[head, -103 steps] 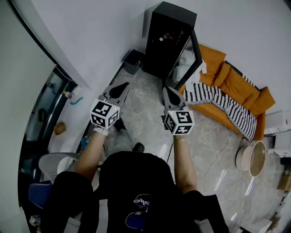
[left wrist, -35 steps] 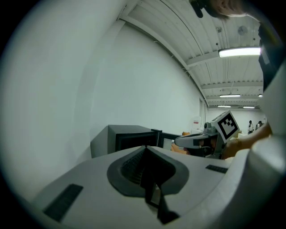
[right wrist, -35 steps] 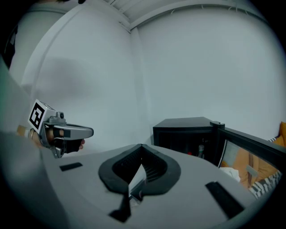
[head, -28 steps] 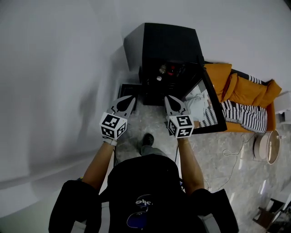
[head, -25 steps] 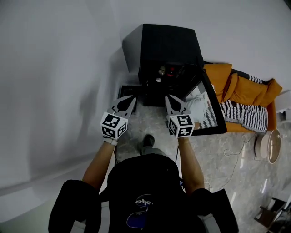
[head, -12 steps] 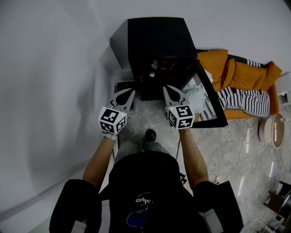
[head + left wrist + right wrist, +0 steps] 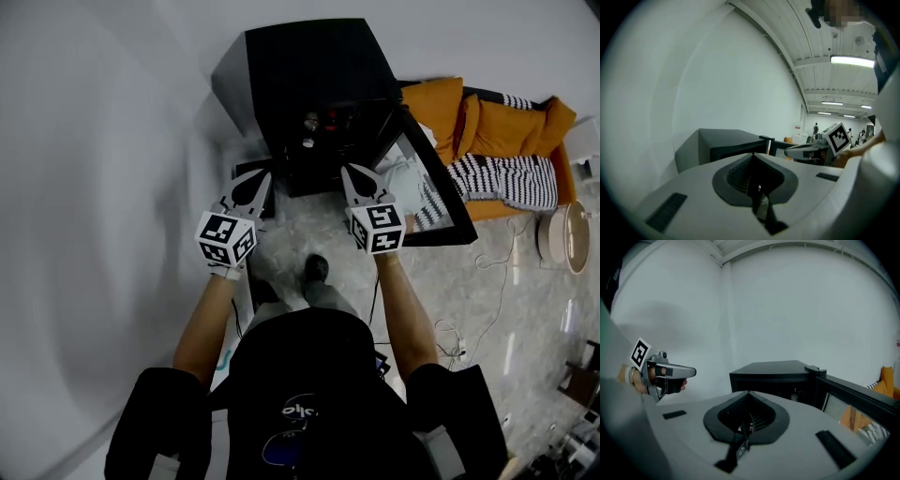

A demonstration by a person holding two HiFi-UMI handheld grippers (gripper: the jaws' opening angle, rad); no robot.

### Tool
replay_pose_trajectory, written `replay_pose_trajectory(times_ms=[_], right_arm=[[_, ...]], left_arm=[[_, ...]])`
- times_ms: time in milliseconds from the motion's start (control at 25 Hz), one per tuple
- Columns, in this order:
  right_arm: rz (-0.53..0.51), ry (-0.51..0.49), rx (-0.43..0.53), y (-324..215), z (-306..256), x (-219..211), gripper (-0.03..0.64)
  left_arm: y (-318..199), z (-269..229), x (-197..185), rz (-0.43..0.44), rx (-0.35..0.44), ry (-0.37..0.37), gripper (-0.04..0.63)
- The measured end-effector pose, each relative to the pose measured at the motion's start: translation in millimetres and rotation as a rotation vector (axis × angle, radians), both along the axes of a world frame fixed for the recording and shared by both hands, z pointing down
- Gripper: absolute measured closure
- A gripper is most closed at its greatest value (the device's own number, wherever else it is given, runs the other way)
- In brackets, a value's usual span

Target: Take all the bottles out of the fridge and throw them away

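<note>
Left gripper (image 7: 262, 178) and right gripper (image 7: 347, 171): jaws pressed together, empty, at frame centre. The bottles (image 7: 319, 120) stand inside the open fridge (image 7: 300, 66) at upper centre. Hazard: reaching in with jaws unopened may topple a bottle; the right gripper may strike the door (image 7: 441, 236) just beside it.

The fridge (image 7: 309, 70) has a smooth black casing with a dull sheen. Its door (image 7: 427, 187) carries a glossy glass pane that mirrors the room. The floor (image 7: 487, 281) is pale, veined stone or tile, polished and shiny. On the floor's right edge, the sofa (image 7: 497, 127) is orange cloth under a striped black-and-white cloth throw (image 7: 506, 178). The left tool (image 7: 261, 178) and right tool (image 7: 352, 173) have matt grey plastic shells and dark ribbed pads (image 7: 757, 417). The wall (image 7: 94, 187) is smooth, matt white.
</note>
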State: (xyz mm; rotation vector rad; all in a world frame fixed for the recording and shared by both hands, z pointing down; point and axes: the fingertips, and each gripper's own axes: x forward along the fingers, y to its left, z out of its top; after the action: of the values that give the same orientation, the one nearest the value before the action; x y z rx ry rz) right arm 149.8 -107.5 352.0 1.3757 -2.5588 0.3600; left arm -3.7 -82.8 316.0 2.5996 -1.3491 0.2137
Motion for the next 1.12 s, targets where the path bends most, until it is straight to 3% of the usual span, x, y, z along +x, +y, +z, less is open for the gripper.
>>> replay_pose_trajectory(times_ms=[440, 680, 1120], right_arm=[[0.051, 0.036, 0.0, -25, 32, -11, 0.614], [0.064, 0.066, 0.026, -44, 57, -19, 0.614], [0.079, 0.076, 0.009, -65, 147, -44, 0.614]], left_arm=[[-17, 30, -5, 0.055, -0.022, -0.001, 0.588], [-33, 53, -8, 0.022, -0.04, 0.01, 0.588], [-45, 131, -12, 0.047, -0.064, -0.025, 0.588]])
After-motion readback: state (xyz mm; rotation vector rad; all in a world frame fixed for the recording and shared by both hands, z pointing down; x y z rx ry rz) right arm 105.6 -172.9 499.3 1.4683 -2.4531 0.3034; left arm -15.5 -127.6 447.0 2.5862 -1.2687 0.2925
